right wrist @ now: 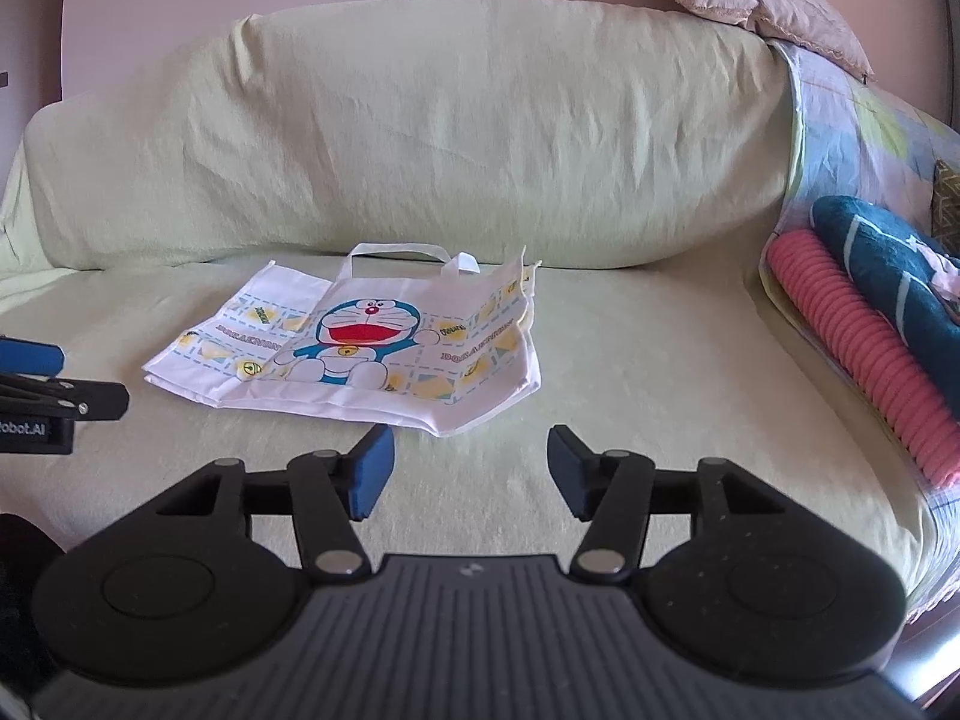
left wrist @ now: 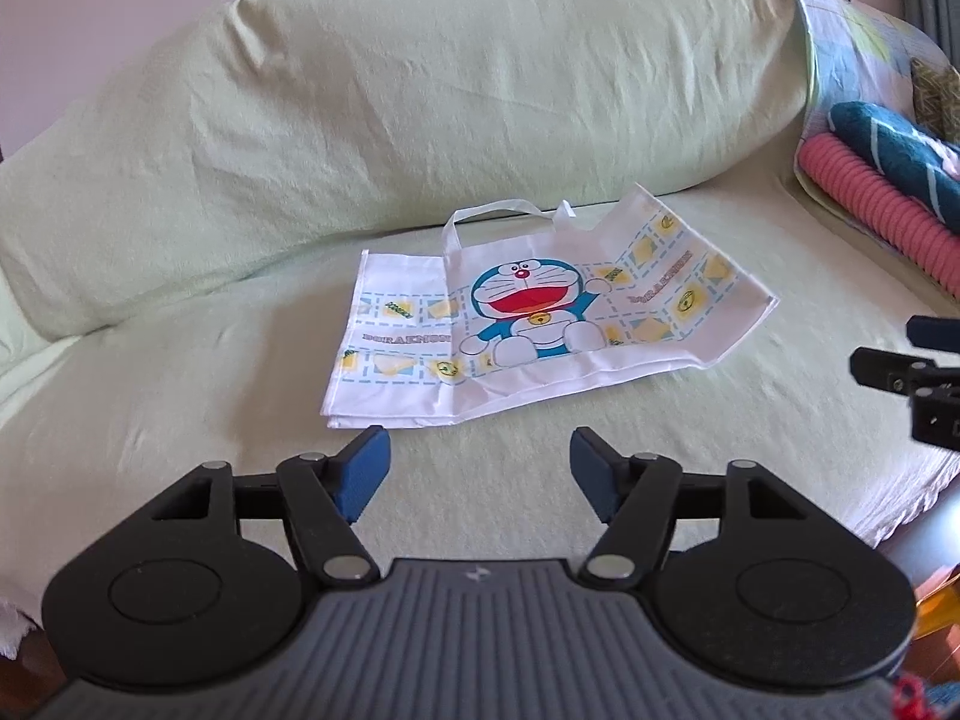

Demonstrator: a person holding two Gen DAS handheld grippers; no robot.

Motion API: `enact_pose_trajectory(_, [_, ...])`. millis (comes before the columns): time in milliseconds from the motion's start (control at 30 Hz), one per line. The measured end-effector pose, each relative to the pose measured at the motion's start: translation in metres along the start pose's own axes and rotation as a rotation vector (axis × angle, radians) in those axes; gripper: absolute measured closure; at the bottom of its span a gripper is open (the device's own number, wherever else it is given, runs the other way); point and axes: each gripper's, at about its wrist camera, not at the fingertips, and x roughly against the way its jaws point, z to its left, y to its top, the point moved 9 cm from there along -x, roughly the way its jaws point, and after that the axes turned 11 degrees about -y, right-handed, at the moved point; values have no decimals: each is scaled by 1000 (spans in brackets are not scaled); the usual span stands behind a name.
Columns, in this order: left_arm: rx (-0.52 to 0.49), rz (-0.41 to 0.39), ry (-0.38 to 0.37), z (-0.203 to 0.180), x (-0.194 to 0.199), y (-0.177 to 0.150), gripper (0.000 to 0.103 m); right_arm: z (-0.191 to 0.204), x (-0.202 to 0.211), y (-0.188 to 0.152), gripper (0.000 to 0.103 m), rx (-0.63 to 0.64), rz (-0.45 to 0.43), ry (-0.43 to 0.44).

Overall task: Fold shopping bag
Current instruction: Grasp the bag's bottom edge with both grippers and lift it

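At nine o'clock in the right wrist view the left gripper [right wrist: 36,387] shows only as a blue finger and black linkage; its own camera shows its fingers [left wrist: 360,474] standing wide apart with nothing between them. The shopping bag [left wrist: 540,312] lies at twelve o'clock just beyond them, flat on the pale green sofa cover [left wrist: 180,420], its left part doubled under the cartoon panel and the white handle [left wrist: 498,210] arching at the far edge. It looks thin, light and limp, likely to slide and crease, so the near hem corners seem the best places to pinch. The right gripper [right wrist: 471,468] hovers short of the bag's near corner, fingers moderately open and empty. Rolled towels [right wrist: 870,330] rest at three o'clock
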Motion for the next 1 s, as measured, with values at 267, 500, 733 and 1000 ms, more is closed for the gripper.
enact_pose_trajectory(267, [-107,40,28,44,-37,-20,32,3,-40,-24,47,87,74,6])
enact_pose_trajectory(500, [-593,73,129,91,-84,-41,32,-10,-83,-18,42,399,-37,-57])
enact_pose_trajectory(733, [-1000,56,150,131,-142,-47,32,-21,-142,-15,42,697,-116,-81])
enact_pose_trajectory(1000, [-1368,-73,139,136,-194,-44,32,-5,-201,-10,43,1089,-315,-43])
